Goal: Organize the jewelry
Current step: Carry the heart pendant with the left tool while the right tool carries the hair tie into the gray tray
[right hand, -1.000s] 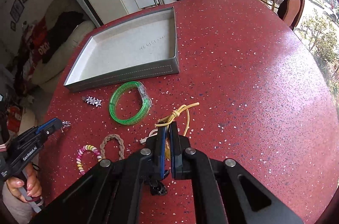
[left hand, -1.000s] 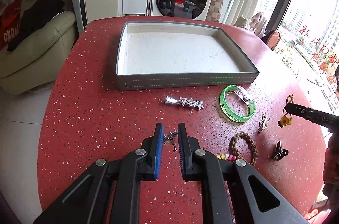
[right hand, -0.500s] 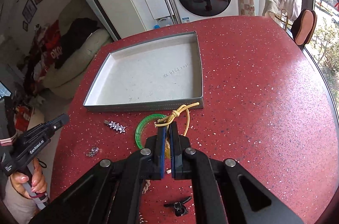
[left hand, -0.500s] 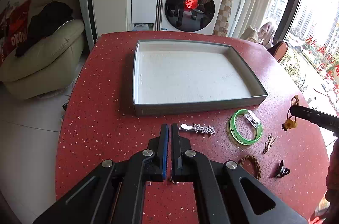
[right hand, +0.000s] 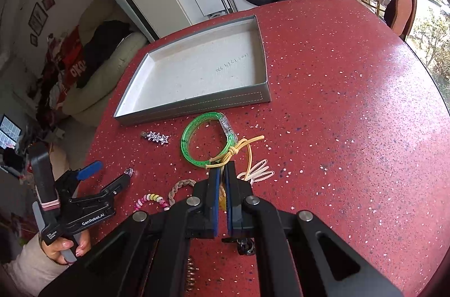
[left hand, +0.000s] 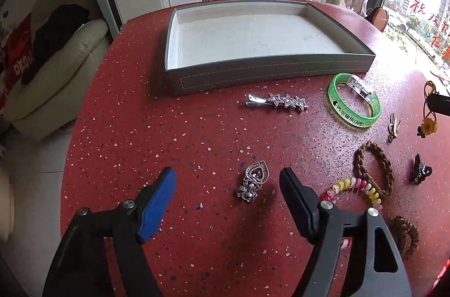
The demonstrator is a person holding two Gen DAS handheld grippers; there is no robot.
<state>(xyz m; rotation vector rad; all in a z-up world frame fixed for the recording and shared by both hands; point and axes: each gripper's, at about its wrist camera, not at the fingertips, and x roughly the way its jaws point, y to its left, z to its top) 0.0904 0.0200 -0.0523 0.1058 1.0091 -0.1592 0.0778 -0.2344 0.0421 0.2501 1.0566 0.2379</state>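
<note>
Left gripper (left hand: 227, 179) jaws opening, heart brooch (left hand: 253, 180) between them on table (left hand: 140, 128), unpinched; small, stiff, likely slippery, so grip its flanks; right gripper (right hand: 222, 170) clamps yellow cord (right hand: 239, 146); tray (left hand: 253, 72) bare.

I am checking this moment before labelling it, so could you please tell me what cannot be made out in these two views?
- Right wrist view: the black clip is largely hidden under the right gripper.
- Right wrist view: how far the yellow cord runs between the fingers is hidden.
- Left wrist view: the brown hair tie is partly covered by the left gripper, whose jaws are opening.
- Right wrist view: the writing in the tray is too small to read.
</note>
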